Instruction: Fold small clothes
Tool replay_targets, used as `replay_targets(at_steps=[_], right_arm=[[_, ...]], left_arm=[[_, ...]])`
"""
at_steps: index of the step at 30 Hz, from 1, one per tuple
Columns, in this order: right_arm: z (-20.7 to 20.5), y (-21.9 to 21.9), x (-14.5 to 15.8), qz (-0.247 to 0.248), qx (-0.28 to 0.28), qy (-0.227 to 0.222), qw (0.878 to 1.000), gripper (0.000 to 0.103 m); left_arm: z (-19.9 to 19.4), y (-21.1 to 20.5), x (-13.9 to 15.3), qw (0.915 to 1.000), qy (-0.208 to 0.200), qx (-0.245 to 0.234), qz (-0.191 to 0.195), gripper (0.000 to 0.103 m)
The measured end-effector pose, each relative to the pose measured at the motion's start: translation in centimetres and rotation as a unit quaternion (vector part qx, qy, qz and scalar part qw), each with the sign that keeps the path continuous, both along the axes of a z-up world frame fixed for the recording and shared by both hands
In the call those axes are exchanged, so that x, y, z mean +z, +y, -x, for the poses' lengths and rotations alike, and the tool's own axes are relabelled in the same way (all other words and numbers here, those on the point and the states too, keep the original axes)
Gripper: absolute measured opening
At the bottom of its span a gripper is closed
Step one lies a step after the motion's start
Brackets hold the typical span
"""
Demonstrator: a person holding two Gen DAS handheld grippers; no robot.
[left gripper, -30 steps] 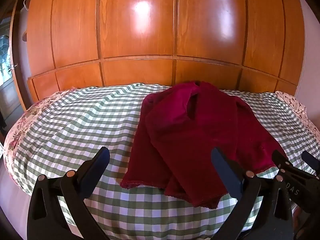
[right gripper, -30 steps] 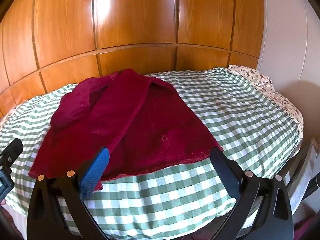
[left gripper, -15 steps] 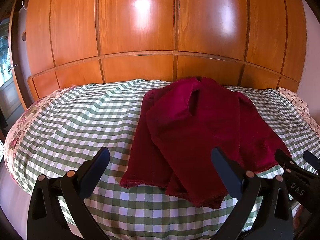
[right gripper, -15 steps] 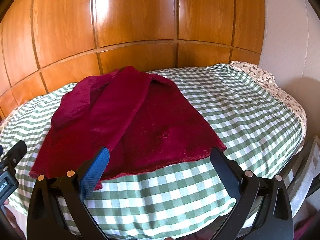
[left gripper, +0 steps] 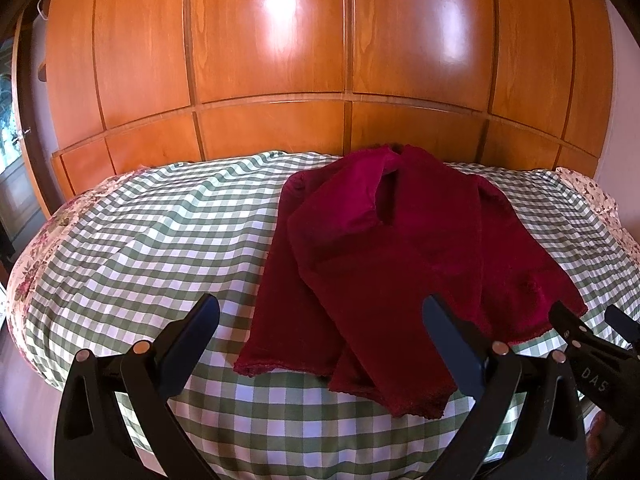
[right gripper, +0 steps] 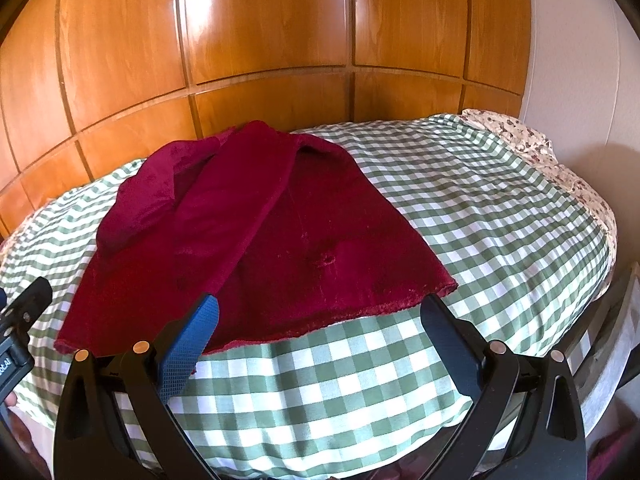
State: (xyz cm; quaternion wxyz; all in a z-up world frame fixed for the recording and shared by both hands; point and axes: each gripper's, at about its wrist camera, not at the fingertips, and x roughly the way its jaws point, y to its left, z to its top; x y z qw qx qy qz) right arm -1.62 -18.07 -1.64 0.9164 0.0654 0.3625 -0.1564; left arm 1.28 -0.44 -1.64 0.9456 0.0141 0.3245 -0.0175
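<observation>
A dark red velvety garment (left gripper: 384,264) lies on a green-and-white checked bed cover (left gripper: 152,240), with both sleeves folded in over its body; it also shows in the right wrist view (right gripper: 280,248). My left gripper (left gripper: 320,316) is open and empty, hovering above the garment's near hem. My right gripper (right gripper: 318,312) is open and empty, just short of the hem's right corner. The right gripper's tip shows at the right of the left wrist view (left gripper: 592,340).
A glossy wooden panelled wall (left gripper: 344,60) stands behind the bed. A floral sheet edge (right gripper: 532,140) shows at the bed's far right. A white wall (right gripper: 580,80) and a pale frame (right gripper: 612,340) stand on the right. The checked cover (right gripper: 480,200) extends right of the garment.
Both grippers have moved slightly forward and lower toward the garment's near hem. The garment has not moved.
</observation>
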Motion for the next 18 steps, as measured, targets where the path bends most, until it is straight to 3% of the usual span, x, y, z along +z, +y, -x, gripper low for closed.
replay_targets(at_steps=[18], right_arm=[[-0.25, -0.53, -0.53, -0.007, -0.003, 0.009, 1.000, 0.100]], left_arm=[[-0.47, -0.86, -0.20, 0.9999, 0.009, -0.011, -0.008, 0.101]])
